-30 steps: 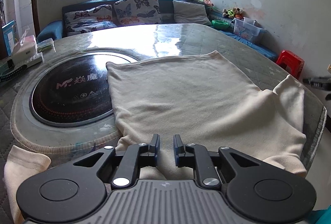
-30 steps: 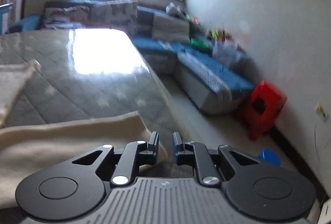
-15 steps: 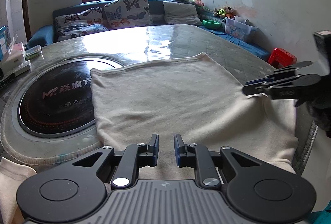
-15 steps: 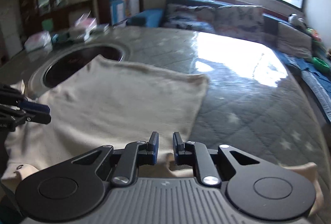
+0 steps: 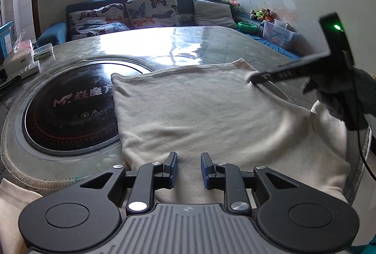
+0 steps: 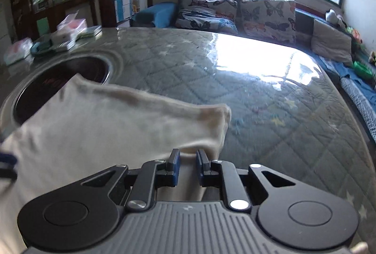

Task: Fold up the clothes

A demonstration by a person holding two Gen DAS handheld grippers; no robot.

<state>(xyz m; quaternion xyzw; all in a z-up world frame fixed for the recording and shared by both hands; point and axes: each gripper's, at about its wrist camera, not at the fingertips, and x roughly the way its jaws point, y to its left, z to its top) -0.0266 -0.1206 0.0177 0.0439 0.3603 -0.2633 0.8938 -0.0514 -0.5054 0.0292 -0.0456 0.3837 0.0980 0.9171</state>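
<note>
Cream soft-knit garment (image 5: 211, 117) lay spread flat on the grey quilted tabletop under clear glossy cover (image 5: 192, 45), just ahead of and under the left gripper (image 5: 189, 169). Left jaws stood apart, nothing between them, the garment's near edge directly below the blue-padded fingertips (image 5: 173, 163). Left of those jaws, the garment's left edge overlapped the round black inset cooktop with white logo print (image 5: 68, 110). A second bit of cream fabric (image 5: 14, 204) hung at the table's near edge, left of and behind the left jaws.

Right gripper (image 5: 255, 78) showed in the left wrist view, ahead and to the right of the left jaws, its tip at the garment's far right corner; held by a dark-gloved hand (image 5: 345, 96). In the right wrist view the right gripper (image 6: 188, 166) had jaws slightly apart with a fold of the cream garment (image 6: 98, 127) running between and under them; cannot tell if the pads touched the cloth. The garment corner sat just ahead of these jaws, slightly raised, blurred. Bare table lay to the right of the jaws.

Butterfly-print cushions (image 5: 150, 7) on a dark blue sofa (image 5: 56, 31) sat well beyond the table.
</note>
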